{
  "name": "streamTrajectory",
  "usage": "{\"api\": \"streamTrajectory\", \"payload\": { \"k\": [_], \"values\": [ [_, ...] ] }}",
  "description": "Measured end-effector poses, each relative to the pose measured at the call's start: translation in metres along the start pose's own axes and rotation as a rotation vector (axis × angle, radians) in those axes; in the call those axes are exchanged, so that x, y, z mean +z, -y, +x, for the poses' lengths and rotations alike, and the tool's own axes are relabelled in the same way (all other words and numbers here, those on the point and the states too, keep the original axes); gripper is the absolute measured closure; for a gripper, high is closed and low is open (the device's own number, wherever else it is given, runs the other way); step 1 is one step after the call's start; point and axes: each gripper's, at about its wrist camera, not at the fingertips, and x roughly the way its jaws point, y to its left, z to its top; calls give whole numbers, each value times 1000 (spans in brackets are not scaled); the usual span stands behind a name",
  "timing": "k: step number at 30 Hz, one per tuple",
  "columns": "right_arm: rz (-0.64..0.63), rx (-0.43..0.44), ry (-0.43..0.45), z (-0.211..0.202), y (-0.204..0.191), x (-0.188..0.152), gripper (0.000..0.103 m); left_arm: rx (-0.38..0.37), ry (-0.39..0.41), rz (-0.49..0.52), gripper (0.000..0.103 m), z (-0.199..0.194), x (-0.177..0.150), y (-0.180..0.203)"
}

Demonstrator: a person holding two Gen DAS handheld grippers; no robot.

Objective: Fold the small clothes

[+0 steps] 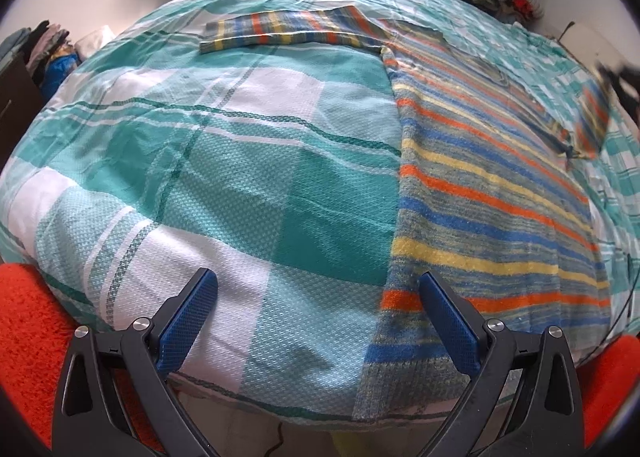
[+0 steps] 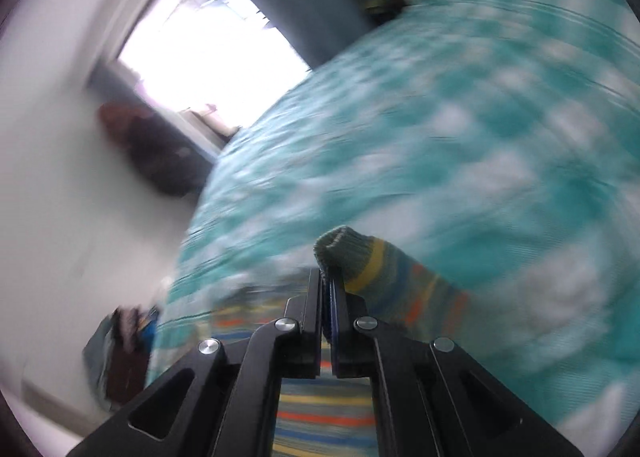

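The left tongs (image 1: 318, 293) stand wide apart with nothing between them, over the near edge of the bed (image 1: 240, 161), one blue pad (image 1: 444, 321) just above the hem of the striped sweater (image 1: 492, 185). The right tongs (image 2: 326, 277) are pressed together on a ribbed cuff (image 2: 340, 253) of that sweater, lifted off the bed; the view there is blurred. The sweater lies spread flat on the bed's teal checked cover, its body toward the right side, one sleeve (image 1: 288, 31) stretched out across the far part.
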Motion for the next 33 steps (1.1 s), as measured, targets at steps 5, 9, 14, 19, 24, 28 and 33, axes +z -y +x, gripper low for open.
{"api": "streamTrajectory", "payload": {
  "k": [5, 9, 14, 19, 24, 28, 33],
  "values": [
    [-106, 108, -95, 89, -87, -32, 98, -3, -4, 8, 2, 2, -1, 0],
    [-41, 89, -269, 159, -97, -82, 27, 10, -3, 36, 2, 3, -3, 5],
    [-37, 133, -337, 160, -83, -135, 27, 16, -2, 39, 2, 4, -3, 6],
    [67, 8, -267, 119, 10, -132, 27, 24, -1, 42, 2, 5, -3, 7],
    [230, -250, -175, 48, 109, -123, 39, 34, 0, 50, 2, 6, -4, 8],
    [126, -151, -173, 27, 85, -121, 39, 54, 1, 58, 2, 8, -4, 10],
    [12, 34, -286, 71, 20, -137, 38, 70, 5, 74, 2, 10, -7, 11]
  ]
}}
